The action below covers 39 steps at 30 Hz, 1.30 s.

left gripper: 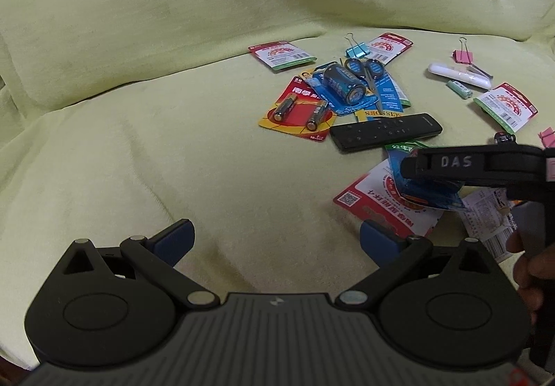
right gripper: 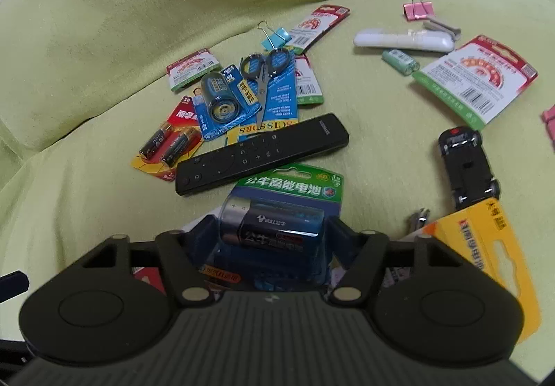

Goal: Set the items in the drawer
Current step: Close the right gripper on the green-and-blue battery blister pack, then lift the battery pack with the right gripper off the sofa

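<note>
Right gripper [right gripper: 272, 230] low, straddling battery pack [right gripper: 277, 212]

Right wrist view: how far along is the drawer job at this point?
Nothing looks done: no drawer is in view. In hand: the right gripper has its fingers around the green-carded blister pack with a large battery; a firm grip cannot be told. The left gripper is open and holds nothing. Left on the yellow-green cushion: the black remote control, scissors, black toy car and more.

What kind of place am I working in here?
Probably a home living room: the items lie on a sofa seat under a yellow-green cover, with a back cushion behind and a TV remote among household clutter.
</note>
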Motion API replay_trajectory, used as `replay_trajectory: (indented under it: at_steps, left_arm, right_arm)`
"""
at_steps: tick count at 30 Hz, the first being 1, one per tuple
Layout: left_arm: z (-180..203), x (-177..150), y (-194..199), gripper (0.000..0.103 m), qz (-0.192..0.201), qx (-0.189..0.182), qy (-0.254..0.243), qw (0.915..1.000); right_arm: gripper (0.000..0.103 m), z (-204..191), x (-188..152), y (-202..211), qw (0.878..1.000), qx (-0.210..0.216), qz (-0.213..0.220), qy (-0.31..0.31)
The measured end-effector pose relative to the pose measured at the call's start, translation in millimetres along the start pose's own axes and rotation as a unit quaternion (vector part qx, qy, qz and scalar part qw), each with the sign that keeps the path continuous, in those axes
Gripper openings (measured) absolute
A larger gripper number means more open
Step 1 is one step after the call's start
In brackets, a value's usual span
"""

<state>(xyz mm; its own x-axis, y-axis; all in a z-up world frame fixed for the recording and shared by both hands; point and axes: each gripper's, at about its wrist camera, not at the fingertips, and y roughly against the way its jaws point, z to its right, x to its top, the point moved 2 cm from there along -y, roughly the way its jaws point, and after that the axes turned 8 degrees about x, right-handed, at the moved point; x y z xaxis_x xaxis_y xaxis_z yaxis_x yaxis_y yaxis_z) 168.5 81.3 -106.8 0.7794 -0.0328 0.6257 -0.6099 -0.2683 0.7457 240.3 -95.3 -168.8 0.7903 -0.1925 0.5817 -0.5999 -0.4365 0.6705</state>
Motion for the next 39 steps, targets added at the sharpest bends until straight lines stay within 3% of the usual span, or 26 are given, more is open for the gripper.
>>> replay_trajectory:
  at_steps: [4,8,12,14,17,30,34,39]
  left_arm:
    - [-2,-1,0,0.102,-0.001,0.001,0.002,1.0]
    - [-5,-2,1,0.102,0.0,-0.001,0.005,1.0]
    - [-9,-3,1,0.102,0.0,0.001,0.008,1.0]
    - [-11,-3,0,0.102,-0.002,0.002,0.01,0.9999]
    - [-13,-4,-2,0.102,-0.004,0.004,0.012,0.9999]
    - [-16,-7,-4,0.102,-0.01,0.005,0.015,0.9998]
    - [-16,-7,-4,0.102,-0.011,0.004,0.013,0.9998]
    - [-17,-8,-3,0.102,-0.012,0.005,0.013,0.9998]
  right_arm:
    - [0.063,-4,-3,1,1.0,0.0,0.005,0.02]
    - [0.063,-11,-11,11,0.998,0.027,-0.002,0.051]
    - [0.063,-24,-28,25,0.989,0.073,-0.027,0.13]
    - [0.063,-29,-38,30,0.981,0.081,-0.04,0.173]
    - [0.064,-28,-44,34,0.979,0.066,-0.049,0.185]
    - [0.066,-29,-46,36,0.998,-0.006,-0.03,0.06]
    - [0.068,-29,-53,26,0.996,-0.011,-0.045,0.075]
    - [0.065,-35,-57,27,0.994,-0.021,-0.026,0.109]
